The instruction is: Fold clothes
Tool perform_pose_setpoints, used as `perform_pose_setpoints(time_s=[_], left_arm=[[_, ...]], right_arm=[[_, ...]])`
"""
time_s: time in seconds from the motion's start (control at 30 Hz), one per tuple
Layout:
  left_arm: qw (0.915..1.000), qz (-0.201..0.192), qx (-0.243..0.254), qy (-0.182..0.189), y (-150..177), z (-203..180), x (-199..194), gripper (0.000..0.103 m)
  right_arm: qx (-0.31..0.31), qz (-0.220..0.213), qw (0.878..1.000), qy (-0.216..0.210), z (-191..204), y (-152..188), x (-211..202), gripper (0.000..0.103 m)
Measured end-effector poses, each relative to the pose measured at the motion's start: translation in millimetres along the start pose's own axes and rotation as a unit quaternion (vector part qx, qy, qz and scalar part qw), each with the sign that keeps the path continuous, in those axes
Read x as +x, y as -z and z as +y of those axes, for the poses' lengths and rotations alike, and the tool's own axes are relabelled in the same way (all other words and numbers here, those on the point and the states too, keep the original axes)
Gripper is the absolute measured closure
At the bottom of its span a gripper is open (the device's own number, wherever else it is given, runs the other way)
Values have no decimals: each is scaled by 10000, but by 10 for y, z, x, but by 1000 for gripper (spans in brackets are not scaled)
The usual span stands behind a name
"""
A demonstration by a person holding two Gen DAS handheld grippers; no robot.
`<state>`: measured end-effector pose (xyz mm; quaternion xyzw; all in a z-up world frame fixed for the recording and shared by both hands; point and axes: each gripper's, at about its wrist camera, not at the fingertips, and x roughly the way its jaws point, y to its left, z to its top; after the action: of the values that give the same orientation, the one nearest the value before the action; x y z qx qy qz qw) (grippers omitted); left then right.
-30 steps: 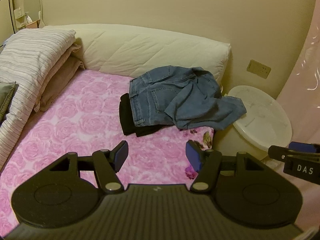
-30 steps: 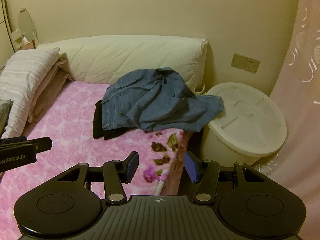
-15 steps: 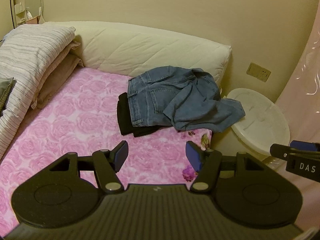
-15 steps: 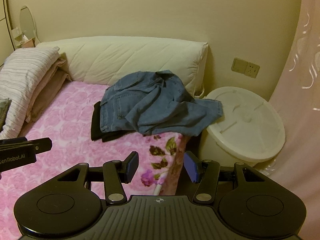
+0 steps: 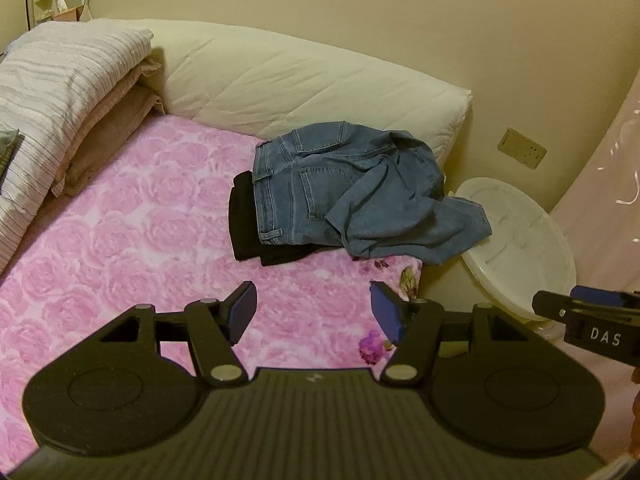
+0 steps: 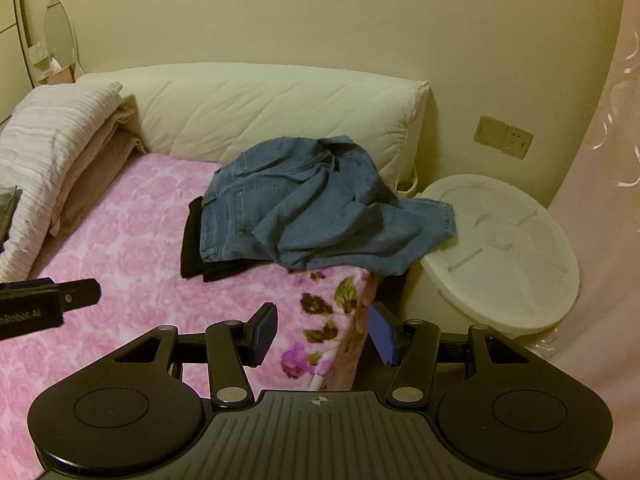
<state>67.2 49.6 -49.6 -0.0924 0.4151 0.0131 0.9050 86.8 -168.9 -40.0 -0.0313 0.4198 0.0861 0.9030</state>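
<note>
Nearest the cameras, both pairs of tongs are spread wide and grasp nothing; the left tongs [image 5: 313, 312] hang over the pink rose-patterned blanket [image 5: 132, 248], while the right tongs [image 6: 322, 334] sit above the bed's outer corner, where the blanket turns down in a darker flower border; each pair also shows at the edge of the other's view, level with it and apart from the cloth. Beyond them, well clear of the blue pads, lies the work itself: a crumpled pair of blue jeans [image 5: 348, 196] heaped near the far corner of the bed, waistband and back pockets facing the left side, one leg bunched over the top and its hem spilling past the mattress edge toward the white round lid [image 6: 504, 248] of a bin beside the bed; under the jeans a black garment [image 5: 244, 220] lies flat, apparently folded already. Farther back a long cream bolster [image 5: 300, 80] runs along the wall, with a stack of striped bedding [image 5: 60, 80] at the left. My judgement is that this is the approach, folding not yet begun; the next move calls for reaching forward, pinching the denim at two separate spots, waistband and loose leg perhaps, and drawing it onto the open blanket to spread it flat without dragging the black piece along.
</note>
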Motion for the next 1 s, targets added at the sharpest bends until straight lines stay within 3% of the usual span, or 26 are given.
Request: perform_pose_setpoints(time_s=[0.4, 0.73, 1.0], left_arm=[[9993, 130, -339, 115, -163, -71, 655, 43], [9969, 612, -480, -86, -489, -305, 1713, 44], [9938, 922, -554, -267, -705, -318, 2518, 43]], right_arm=[[-150, 359, 9992, -120, -385, -141, 692, 49], [-266, 860, 9957, -233, -817, -505, 1663, 49], [-307, 1016, 9941, -237, -1170, -905, 2365, 49]])
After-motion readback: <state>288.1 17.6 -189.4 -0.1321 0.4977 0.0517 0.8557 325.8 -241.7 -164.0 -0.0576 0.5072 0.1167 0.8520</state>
